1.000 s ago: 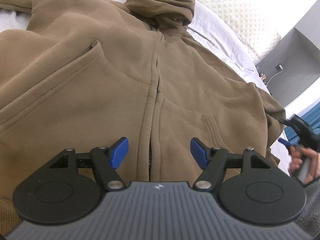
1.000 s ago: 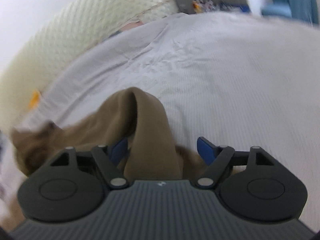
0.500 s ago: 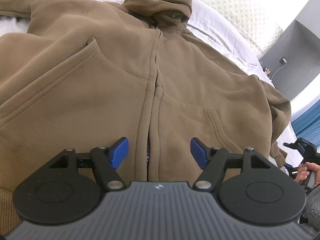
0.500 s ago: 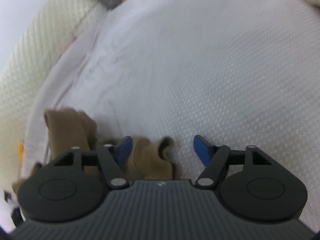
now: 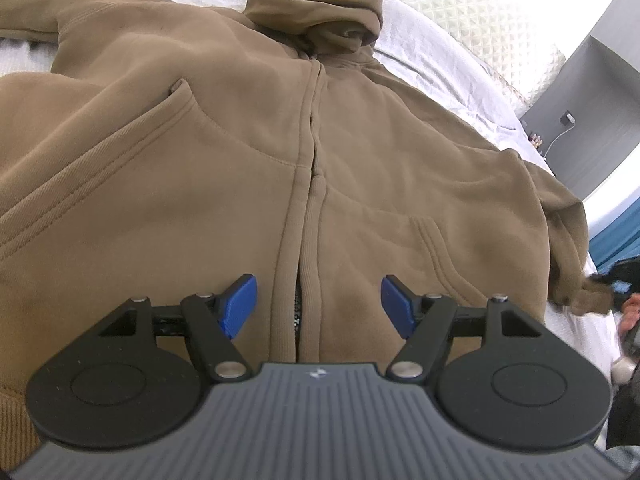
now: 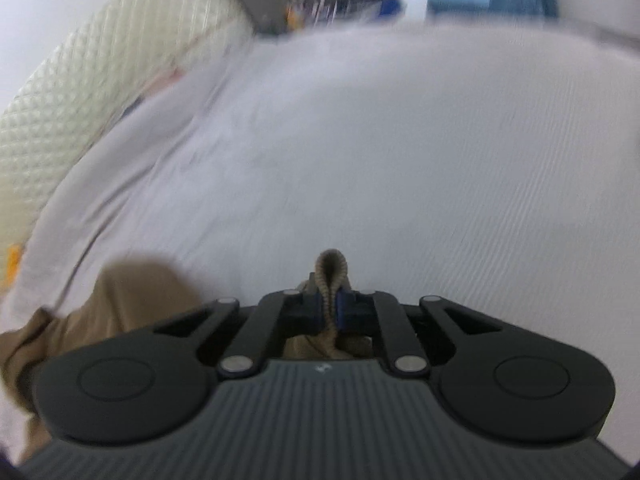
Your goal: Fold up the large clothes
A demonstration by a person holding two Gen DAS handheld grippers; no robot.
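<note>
The brown hoodie (image 5: pixel 240 168) lies front side up on the bed (image 6: pixel 400 160), zip closed, hood bunched toward the headboard (image 5: pixel 460 20) end, body spread across the middle. Its sleeve on your right runs down along the body toward the bed's right edge.

Your left tongs (image 5: pixel 318 304) stand spread above the hem, one pad on each side of the zip, gripping nothing; whether the pads touch the cloth cannot be told. Your right tongs (image 6: pixel 330 307) are pressed together on the ribbed cuff (image 6: pixel 330 268), a small fold of which stands up between the pads.

Risks noted:
- The bite on the cuff is narrow. A quick pull across the body could draw the rib out of the pads and drop the sleeve short of its place.
- The sleeve looks heavy and loosely piled. Carried low, it could drag the right front panel with it and wrinkle the laid-out body.
- Nothing pins the body. If your left tongs do not press the hem, the whole garment may slide toward the left edge.
- The right-wrist view is blurred; cuff alignment cannot be confirmed.
</note>
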